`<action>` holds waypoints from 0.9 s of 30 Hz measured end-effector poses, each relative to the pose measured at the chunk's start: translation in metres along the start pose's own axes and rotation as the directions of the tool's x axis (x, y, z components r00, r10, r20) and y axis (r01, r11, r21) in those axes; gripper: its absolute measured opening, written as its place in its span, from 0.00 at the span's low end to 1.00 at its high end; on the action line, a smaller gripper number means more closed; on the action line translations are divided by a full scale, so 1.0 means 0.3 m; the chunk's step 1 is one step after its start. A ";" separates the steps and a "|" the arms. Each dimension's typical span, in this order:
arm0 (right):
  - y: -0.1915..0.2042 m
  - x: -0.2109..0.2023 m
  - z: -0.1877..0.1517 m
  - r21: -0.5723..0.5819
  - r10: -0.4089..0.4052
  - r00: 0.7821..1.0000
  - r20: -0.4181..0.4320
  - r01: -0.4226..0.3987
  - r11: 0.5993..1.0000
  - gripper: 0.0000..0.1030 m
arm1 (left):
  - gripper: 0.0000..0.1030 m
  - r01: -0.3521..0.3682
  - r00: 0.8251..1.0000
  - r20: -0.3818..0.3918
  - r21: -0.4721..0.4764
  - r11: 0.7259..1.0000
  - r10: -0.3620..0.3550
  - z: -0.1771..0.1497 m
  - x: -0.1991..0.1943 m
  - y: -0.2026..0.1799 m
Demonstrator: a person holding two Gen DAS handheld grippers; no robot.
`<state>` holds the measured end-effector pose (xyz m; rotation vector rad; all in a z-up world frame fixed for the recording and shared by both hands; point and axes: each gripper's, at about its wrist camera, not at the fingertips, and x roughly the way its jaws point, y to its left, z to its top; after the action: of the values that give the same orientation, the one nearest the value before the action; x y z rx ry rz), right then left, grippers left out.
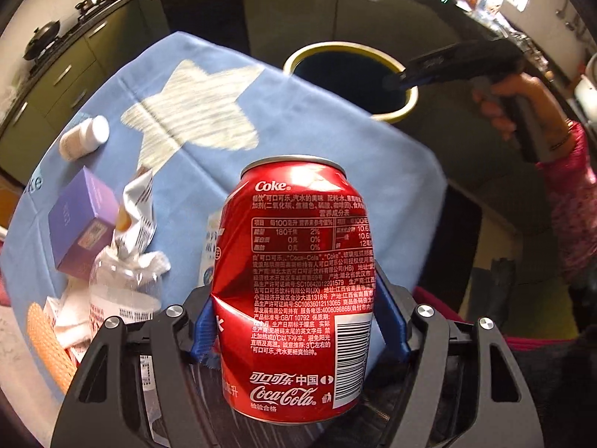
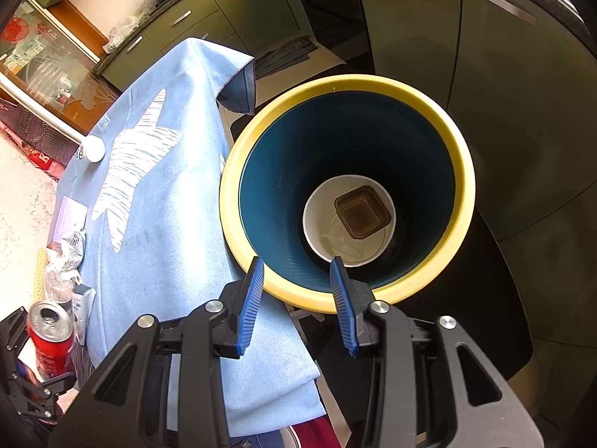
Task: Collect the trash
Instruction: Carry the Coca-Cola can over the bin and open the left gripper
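Observation:
My left gripper (image 1: 294, 310) is shut on a dented red Coke can (image 1: 294, 291), held upright above the near edge of the blue-clothed table (image 1: 298, 123). The can also shows in the right wrist view (image 2: 50, 339). My right gripper (image 2: 296, 298) is open and empty, hovering over the near rim of the yellow-rimmed trash bin (image 2: 462, 186). It also shows in the left wrist view (image 1: 395, 82), above the bin (image 1: 395, 114). A white paper cup (image 2: 317, 224) and a brown plastic tray (image 2: 362, 211) lie at the bin's bottom.
On the table's left lie a white pill bottle (image 1: 84, 138), a purple box (image 1: 84, 220), a crumpled silver wrapper (image 1: 136, 212), a clear plastic bottle (image 1: 123, 287) and an orange mesh sleeve (image 1: 46, 339). Green kitchen cabinets (image 2: 503, 86) stand behind the bin.

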<state>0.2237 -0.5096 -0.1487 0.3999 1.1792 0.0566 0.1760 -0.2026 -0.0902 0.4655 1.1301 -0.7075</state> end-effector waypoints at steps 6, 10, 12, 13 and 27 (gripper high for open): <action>-0.009 -0.024 -0.012 0.003 0.000 1.000 0.014 -0.001 1.000 0.34 | 0.68 -0.016 0.999 0.052 0.029 0.999 0.015 0.095 -0.045 -0.030; -0.035 -0.065 -0.023 0.019 -0.011 0.999 0.046 0.011 1.000 0.34 | 0.68 -0.006 0.998 0.056 0.040 0.999 0.004 0.178 -0.040 -0.048; -0.055 -0.094 -0.029 0.028 -0.030 0.997 0.071 0.028 0.999 0.34 | 0.68 0.014 0.998 0.055 0.053 0.998 -0.017 0.239 -0.024 -0.076; -0.071 -0.113 -0.035 0.035 -0.045 0.995 0.087 0.042 0.999 0.34 | 0.68 0.023 0.998 0.057 0.060 0.998 -0.027 0.270 -0.013 -0.088; -0.281 -0.210 -0.144 0.138 -0.119 0.983 0.141 0.099 0.985 0.34 | 0.68 0.057 0.998 0.016 0.130 0.990 -0.059 0.815 0.327 -0.303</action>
<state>0.1462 -0.5918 -0.1348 0.4465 1.0586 -0.1444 0.2946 -0.4547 -0.0899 0.5361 1.0869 -0.8384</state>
